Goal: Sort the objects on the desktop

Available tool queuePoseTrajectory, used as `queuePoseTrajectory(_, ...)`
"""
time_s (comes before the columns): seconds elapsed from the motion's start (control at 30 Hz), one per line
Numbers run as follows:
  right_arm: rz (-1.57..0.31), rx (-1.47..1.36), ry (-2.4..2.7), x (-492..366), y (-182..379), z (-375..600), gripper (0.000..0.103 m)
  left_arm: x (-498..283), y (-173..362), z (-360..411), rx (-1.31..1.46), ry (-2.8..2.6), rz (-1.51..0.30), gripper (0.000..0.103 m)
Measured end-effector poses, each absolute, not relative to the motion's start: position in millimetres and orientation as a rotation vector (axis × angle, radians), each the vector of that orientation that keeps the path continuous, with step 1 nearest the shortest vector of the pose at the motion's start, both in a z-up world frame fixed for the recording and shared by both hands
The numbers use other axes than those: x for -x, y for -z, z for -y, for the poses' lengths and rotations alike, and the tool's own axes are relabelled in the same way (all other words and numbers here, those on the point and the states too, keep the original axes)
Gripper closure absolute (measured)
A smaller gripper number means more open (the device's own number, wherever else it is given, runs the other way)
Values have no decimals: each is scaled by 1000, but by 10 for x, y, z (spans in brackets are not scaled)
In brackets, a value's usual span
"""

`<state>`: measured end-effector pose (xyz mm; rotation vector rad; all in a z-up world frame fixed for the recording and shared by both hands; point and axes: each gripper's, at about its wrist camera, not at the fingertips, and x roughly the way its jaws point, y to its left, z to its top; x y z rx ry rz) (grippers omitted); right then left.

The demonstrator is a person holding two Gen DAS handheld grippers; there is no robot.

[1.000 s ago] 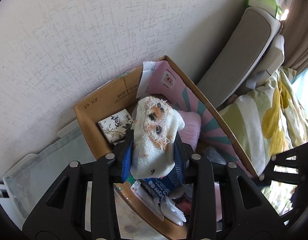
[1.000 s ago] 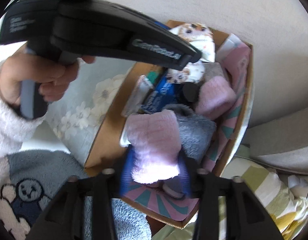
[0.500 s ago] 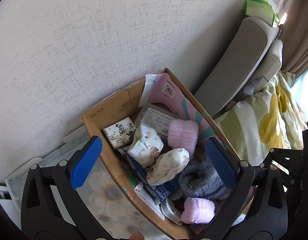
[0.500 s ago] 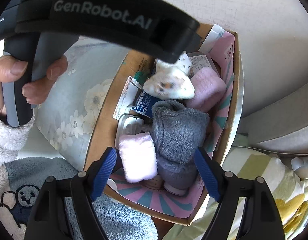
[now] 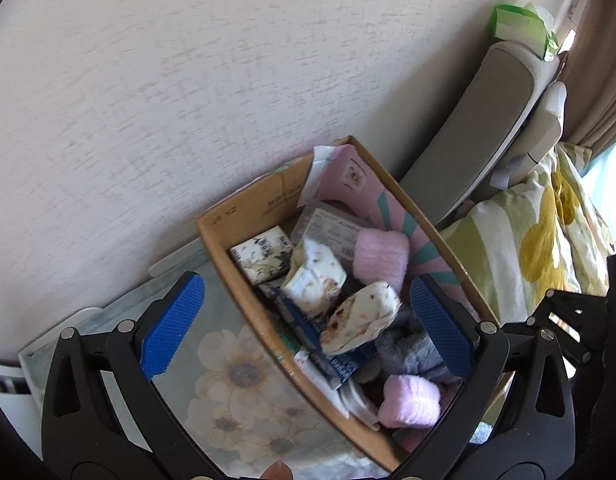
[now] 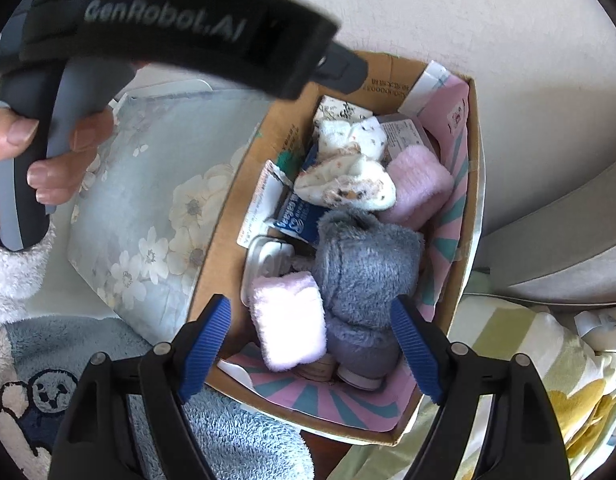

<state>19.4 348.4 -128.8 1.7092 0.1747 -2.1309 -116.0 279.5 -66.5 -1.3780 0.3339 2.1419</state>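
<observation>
Both claws were held wide apart and empty above the cardboard box (image 5: 244, 276): the left gripper (image 5: 306, 330); the right gripper (image 6: 309, 350); the speckled sock (image 5: 359, 318) and pink sock (image 6: 288, 320) lay inside; withdrawal was best made straight upward, clear of the rim; items beneath the grey fleece (image 6: 363, 256) could not be made out.

Left tool (image 5: 308, 324) spread wide, cardboard box (image 5: 244, 280) below
</observation>
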Motion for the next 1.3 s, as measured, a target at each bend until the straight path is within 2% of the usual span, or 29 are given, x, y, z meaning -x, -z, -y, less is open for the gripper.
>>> queuePoseTrajectory(0.17, -175, -1710, 2206, -147, 1156, -3374, 24, 1128, 558, -2523, 1383, -2175, -326, 0)
queuePoseTrajectory(0.63, 66, -1586, 2447, 24, 918, -2795, 24, 886, 306, -1270, 1416, -2503, -216, 0)
queuePoseTrajectory(0.93, -84, -1562, 2645, -51, 852, -2265, 24, 525, 223, -590, 1395, -2738, -146, 0)
queuePoseTrajectory(1.07, -5, -1558, 2651, -137, 879, -2136, 24, 335, 270, -304, 1410, -2818, -91, 0)
queuePoseTrajectory(1.3, -29, -1545, 2696, -284, 929, -1969, 24, 110, 373, 14, 1412, -2881, 14, 0)
